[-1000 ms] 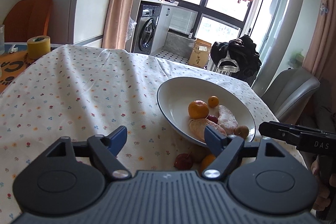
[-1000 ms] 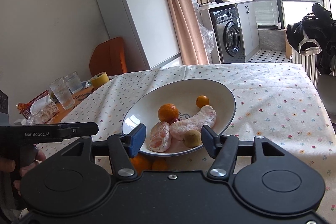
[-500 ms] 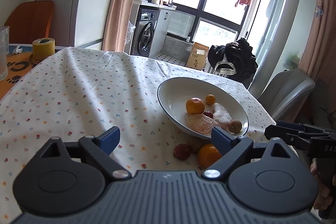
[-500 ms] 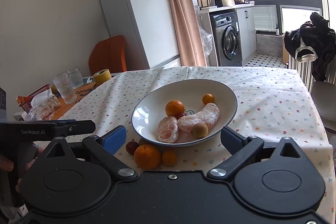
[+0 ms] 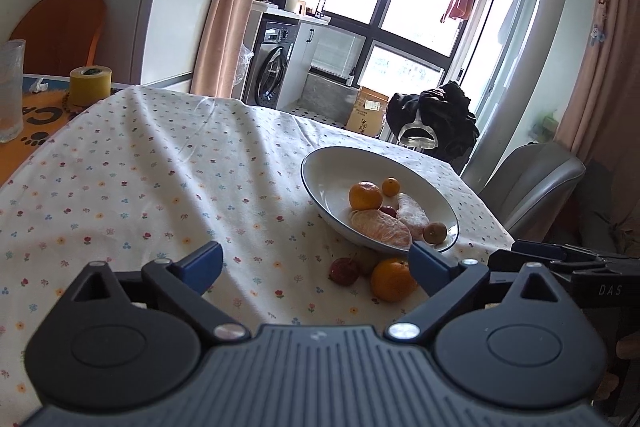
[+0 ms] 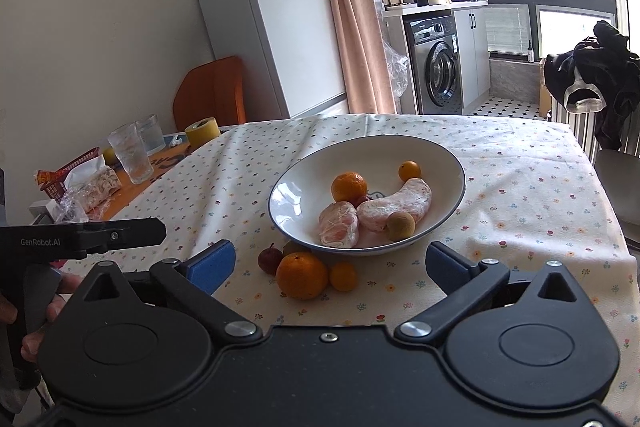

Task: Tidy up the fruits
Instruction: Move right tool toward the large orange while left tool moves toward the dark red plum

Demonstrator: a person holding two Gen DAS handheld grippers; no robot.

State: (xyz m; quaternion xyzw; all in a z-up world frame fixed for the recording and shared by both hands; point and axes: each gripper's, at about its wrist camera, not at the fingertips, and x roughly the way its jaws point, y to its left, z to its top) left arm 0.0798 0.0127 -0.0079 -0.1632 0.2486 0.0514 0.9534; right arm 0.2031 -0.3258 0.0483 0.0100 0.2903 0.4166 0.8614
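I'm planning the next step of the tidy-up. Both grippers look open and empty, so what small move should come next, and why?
Probably lower the right gripper onto the large orange. It lies on the tablecloth just outside the bowl, nearest between the open jaws, and the gripper holds nothing.

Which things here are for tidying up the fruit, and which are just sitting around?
For the fruit job:
- white bowl with fruit already inside
- big orange on the cloth
- small orange beside it
- little red fruit
- left tool and right tool, both open

Just sitting around:
- drinking glasses
- yellow tape roll
- washing machine
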